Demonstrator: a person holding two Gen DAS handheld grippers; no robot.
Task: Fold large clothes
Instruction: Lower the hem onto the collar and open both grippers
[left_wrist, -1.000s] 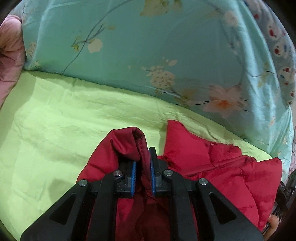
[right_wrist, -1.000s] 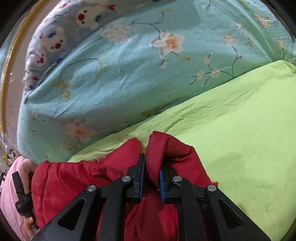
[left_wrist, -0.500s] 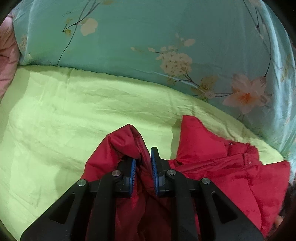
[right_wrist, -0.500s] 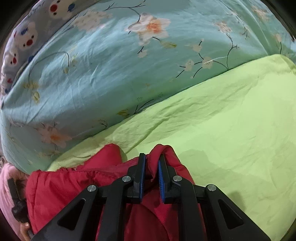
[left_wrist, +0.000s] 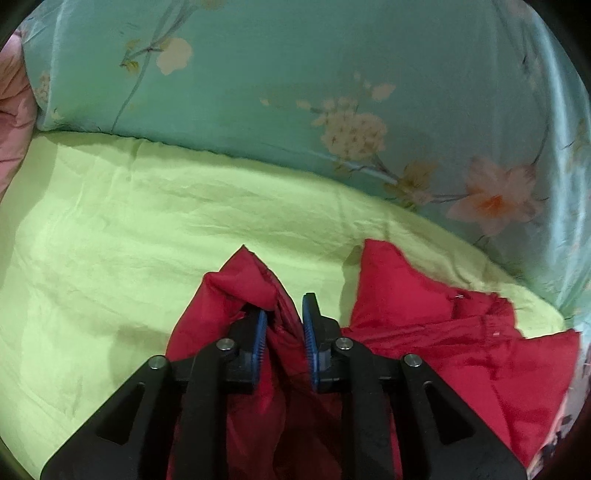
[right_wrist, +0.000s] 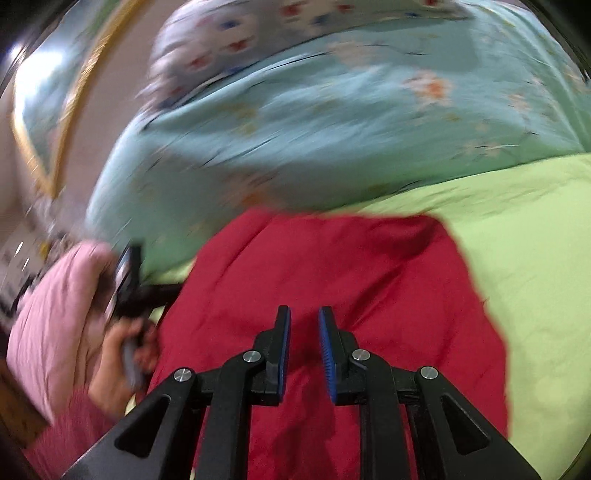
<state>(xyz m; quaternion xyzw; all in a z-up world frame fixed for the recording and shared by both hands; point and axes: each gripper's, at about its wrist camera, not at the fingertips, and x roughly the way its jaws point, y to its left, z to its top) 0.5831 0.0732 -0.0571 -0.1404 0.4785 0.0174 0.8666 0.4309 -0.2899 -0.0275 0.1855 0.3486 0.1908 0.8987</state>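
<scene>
A red padded jacket (left_wrist: 424, 321) lies crumpled on a lime-green bed sheet (left_wrist: 147, 229). My left gripper (left_wrist: 282, 306) points down at it. A raised fold of the red fabric stands between its blue pads. The jaws are opening, and a thin gap shows beside the right pad. In the blurred right wrist view the jacket (right_wrist: 332, 266) spreads flatter. My right gripper (right_wrist: 304, 314) hovers over it, open, with nothing between its fingers.
A teal floral quilt (left_wrist: 295, 74) is heaped along the far side of the sheet. A cartoon-print pillow (right_wrist: 229, 40) lies on top of it. A person's hand (right_wrist: 110, 369) in a pink sleeve (right_wrist: 55, 314) is at the left, by the jacket's edge. Pink padded fabric (left_wrist: 14, 110) sits at the far left.
My right gripper let go of the red fold and swung away, and its view is now blurred. The left jaws have widened around their fold. The left hand has barely moved.
</scene>
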